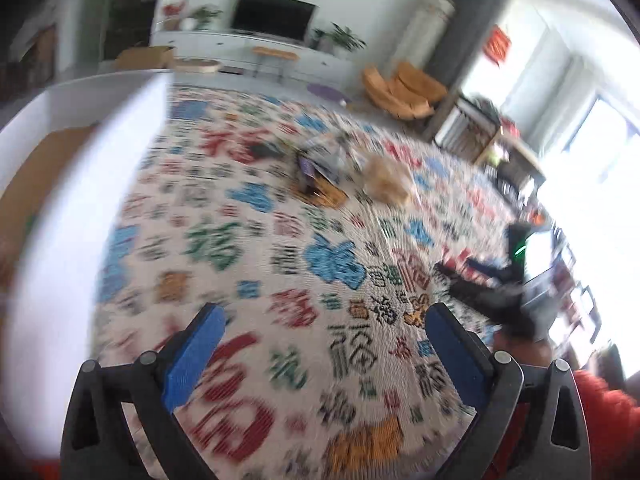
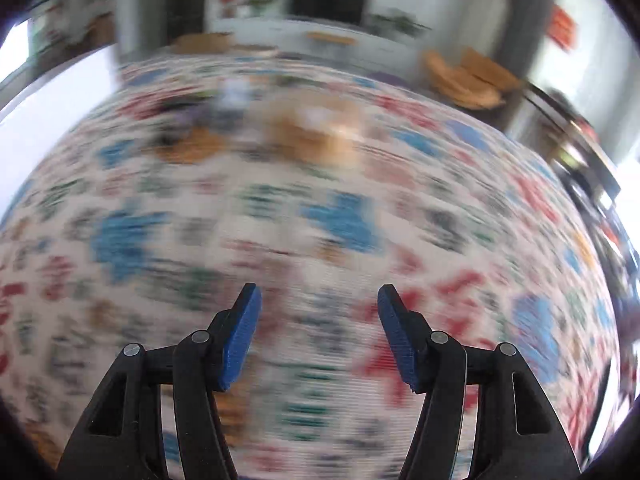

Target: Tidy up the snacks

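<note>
Both views are motion-blurred. Several snack packets lie on a patterned tablecloth (image 1: 280, 248): a dark purple and orange packet (image 1: 316, 176) and a clear bag of tan snacks (image 1: 388, 180) at the far middle. In the right wrist view the tan bag (image 2: 316, 128) and an orange packet (image 2: 188, 144) are far ahead. My left gripper (image 1: 324, 312) is open and empty above the cloth. My right gripper (image 2: 318, 292) is open and empty; it shows in the left wrist view (image 1: 480, 292) at the right.
A white box (image 1: 80, 184) with a brown bottom stands at the left of the table. Beyond the table are a TV cabinet (image 1: 272, 48), a stool and wooden chairs (image 1: 404, 88). A shelf unit (image 1: 480, 128) stands at the right by bright windows.
</note>
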Demonstrator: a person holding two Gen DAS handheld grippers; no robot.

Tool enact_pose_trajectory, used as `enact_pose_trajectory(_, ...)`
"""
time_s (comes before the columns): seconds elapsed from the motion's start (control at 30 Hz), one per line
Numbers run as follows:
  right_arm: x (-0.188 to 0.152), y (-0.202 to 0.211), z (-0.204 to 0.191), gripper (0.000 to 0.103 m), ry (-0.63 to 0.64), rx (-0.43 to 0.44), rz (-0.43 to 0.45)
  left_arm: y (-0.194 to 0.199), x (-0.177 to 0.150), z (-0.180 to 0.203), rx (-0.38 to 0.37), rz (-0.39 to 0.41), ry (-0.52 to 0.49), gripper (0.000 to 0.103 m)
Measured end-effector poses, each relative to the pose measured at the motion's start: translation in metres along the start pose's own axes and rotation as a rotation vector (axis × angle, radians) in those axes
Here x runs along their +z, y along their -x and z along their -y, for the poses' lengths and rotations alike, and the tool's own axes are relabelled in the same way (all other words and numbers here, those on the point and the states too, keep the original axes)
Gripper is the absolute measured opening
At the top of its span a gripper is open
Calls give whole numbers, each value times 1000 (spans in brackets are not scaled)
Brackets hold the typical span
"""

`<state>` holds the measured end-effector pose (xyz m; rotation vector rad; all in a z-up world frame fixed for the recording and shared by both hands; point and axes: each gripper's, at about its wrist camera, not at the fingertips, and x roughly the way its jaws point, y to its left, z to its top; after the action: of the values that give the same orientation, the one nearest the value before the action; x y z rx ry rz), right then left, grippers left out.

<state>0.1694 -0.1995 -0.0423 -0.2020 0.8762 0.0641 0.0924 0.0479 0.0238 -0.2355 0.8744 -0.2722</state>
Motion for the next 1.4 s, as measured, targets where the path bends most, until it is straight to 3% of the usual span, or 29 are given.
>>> enact_pose_trajectory(0.13, -9, -11, 42, 64, -118, -33, -16, -70, 7, 21, 78, -62, -47, 99)
enact_pose_trajectory(0.37, -13, -24, 69, 78, -236, 27, -19, -139, 6, 22, 218, -73, -212, 99)
enact_pose_trajectory(0.67, -15, -26, 73, 84, -245, 6, -28, -149, 9, 22, 231, -82, -207, 103)
enact_pose_trajectory(1.4, -16, -26, 73, 84, -247, 7, -28, -150, 9, 22, 233, -84, -209, 103)
